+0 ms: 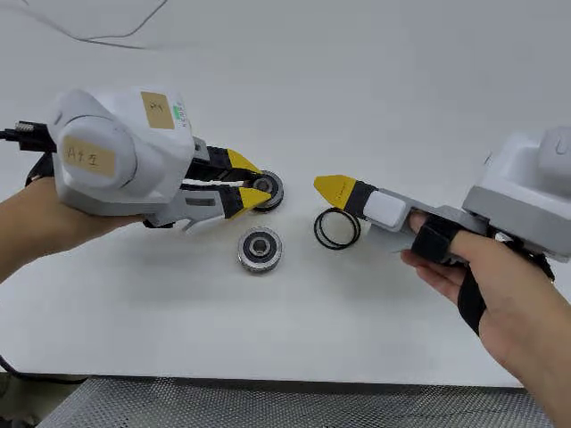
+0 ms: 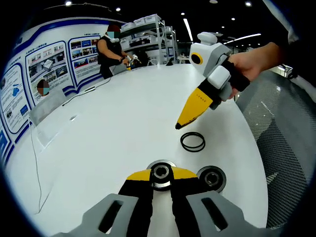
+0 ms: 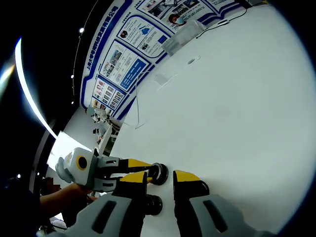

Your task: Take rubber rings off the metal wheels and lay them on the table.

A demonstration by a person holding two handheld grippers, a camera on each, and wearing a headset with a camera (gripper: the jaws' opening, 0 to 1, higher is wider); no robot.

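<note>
Two hand-held grippers face each other across a white worktop (image 1: 401, 89). At the left, a person's left hand (image 1: 27, 223) holds the left gripper (image 1: 259, 183). Its yellow-tipped jaws are pinched on a metal wheel (image 1: 269, 189), one tip on each side; the left gripper view shows this wheel clamped between the tips. Just in front of that wheel, nearer the person, a second wheel (image 1: 260, 250) lies flat on the worktop, apart from both grippers. To its right, black rubber rings (image 1: 337, 229) lie flat and overlapping on the worktop. The right gripper (image 1: 328, 187), held by the right hand (image 1: 482, 276), has its tip just above the rings. The right gripper view shows its jaws spread apart.
</note>
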